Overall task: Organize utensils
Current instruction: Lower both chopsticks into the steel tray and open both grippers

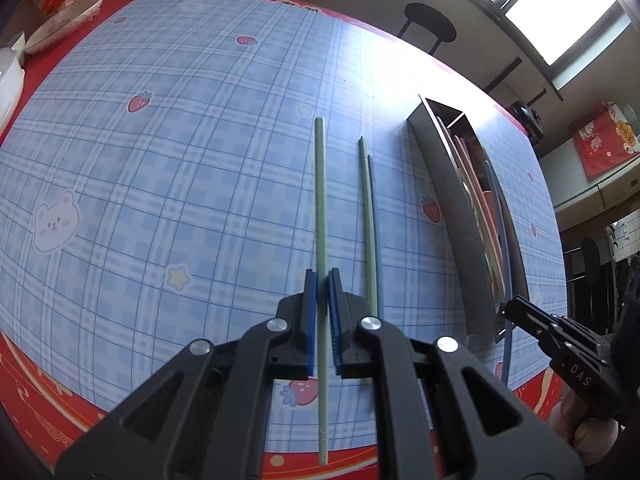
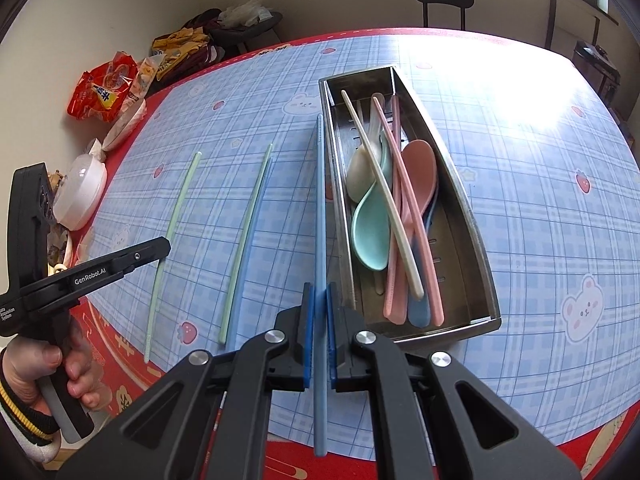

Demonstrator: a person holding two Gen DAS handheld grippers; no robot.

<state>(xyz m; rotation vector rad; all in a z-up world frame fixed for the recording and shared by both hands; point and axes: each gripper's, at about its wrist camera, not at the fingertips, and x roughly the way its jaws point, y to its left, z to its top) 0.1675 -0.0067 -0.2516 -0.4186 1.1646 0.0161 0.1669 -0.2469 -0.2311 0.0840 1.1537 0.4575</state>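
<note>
Desk (image 2: 520,160) right of the steel tray (image 2: 476,216): bare cloth, open passage. Tray interior crowded with spoons (image 2: 370,236) and chopsticks (image 2: 416,240) lying lengthwise, little free floor. A blue chopstick (image 2: 320,208) runs close along the tray's left wall, narrowing that gap. Left of it, a green-and-blue pair (image 2: 244,240) lies on the cloth, then a single green chopstick (image 2: 172,232); lanes of bare cloth between them. The left hand-held gripper (image 2: 160,246) juts in over the near left. Far left edge blocked by bowls (image 2: 124,126), a white lidded container (image 2: 82,192), snack bags (image 2: 106,90). Far centre open
</note>
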